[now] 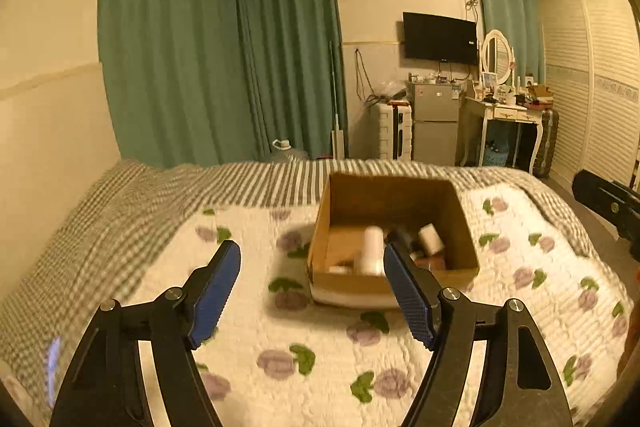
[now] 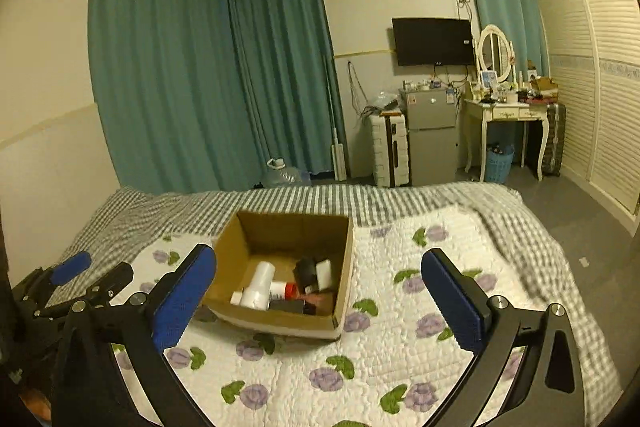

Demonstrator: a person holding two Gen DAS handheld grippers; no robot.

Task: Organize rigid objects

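An open cardboard box [image 1: 456,223] [image 2: 236,247] sits on a flowered quilt [image 1: 280,347] [image 2: 400,327] on the bed. Inside lie a white bottle [image 1: 373,251] [image 2: 260,285], a white cap-like piece [image 1: 431,238] [image 2: 324,273], a black item [image 2: 306,273] and other small things. My left gripper [image 1: 312,291] is open and empty, just short of the box's near left corner. My right gripper [image 2: 320,297] is open and empty too, its blue fingers [image 2: 184,301] straddling the box from the near side. The left gripper shows at the left edge of the right wrist view [image 2: 92,273].
A grey checked blanket [image 1: 132,211] [image 2: 360,199] covers the bed's far end. Beyond stand green curtains [image 1: 208,47], a white suitcase [image 2: 390,151], a small fridge [image 2: 432,135], a dressing table [image 2: 508,115] with a mirror, and a louvred wardrobe [image 2: 600,87].
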